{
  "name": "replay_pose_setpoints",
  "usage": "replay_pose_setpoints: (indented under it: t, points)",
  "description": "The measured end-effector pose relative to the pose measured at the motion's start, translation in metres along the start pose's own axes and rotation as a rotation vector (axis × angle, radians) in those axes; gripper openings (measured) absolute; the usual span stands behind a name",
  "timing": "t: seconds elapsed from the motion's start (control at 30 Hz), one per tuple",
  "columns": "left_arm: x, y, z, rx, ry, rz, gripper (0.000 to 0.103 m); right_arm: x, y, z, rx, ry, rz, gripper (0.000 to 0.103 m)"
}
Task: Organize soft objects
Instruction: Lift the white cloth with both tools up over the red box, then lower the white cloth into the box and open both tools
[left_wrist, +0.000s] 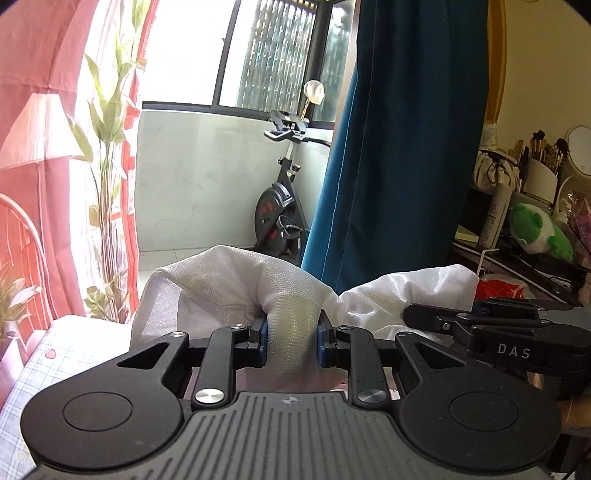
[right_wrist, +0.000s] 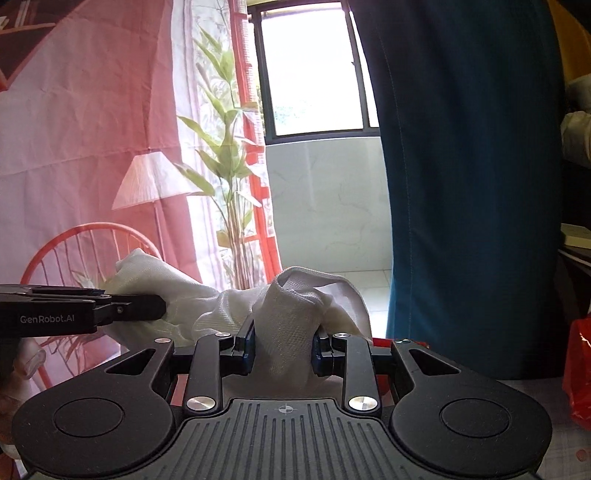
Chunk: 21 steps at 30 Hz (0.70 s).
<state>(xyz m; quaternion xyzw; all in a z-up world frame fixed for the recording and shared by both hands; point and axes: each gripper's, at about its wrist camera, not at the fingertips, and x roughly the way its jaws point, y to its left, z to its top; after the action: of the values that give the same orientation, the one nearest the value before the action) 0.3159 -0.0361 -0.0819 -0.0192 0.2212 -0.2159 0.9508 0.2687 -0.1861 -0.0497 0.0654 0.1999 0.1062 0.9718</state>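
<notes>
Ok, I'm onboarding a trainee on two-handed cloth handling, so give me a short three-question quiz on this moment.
1. True or false: both grippers are clamped on the same white cloth.
2. What stands by the balcony wall? A) exercise bike B) ladder C) fan
3. What colour is the plush toy on the desk?

Key: 1 true: left gripper and right gripper each pinch a bunched fold. 2 A. 3 green and white.

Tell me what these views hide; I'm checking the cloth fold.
- White cloth, left wrist view: lower part hidden behind the left tool.
- White cloth, right wrist view: hanging end hidden behind the right tool.
- Bed sheet: cut off by the edge.
</notes>
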Motion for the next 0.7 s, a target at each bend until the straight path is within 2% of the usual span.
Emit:
replay_pose_setpoints:
  t: [0.23, 0.47, 0.53, 0.6, 0.7]
  points:
    - [0.070, 0.011, -0.011, -0.016, 0.132, -0.008, 0.025, 0.060, -0.024, -0.018, 0.004, 0.124, -0.046, 0.025]
    - [0.113, 0.037, -0.014, -0.047, 0.206, -0.025, 0.029, 0.112, -0.043, -0.014, 0.017, 0.208, -0.080, 0.024]
    - [0.126, 0.043, -0.011, -0.057, 0.231, -0.035, 0.031, 0.120, -0.052, -0.013, 0.059, 0.229, -0.105, 0.023]
    - [0.140, 0.045, -0.010, -0.049, 0.263, -0.028, 0.031, 0.131, -0.057, -0.013, 0.096, 0.254, -0.121, 0.023]
    - [0.157, 0.048, -0.007, -0.008, 0.308, -0.010, 0.032, 0.147, -0.050, -0.014, 0.051, 0.290, -0.145, 0.022]
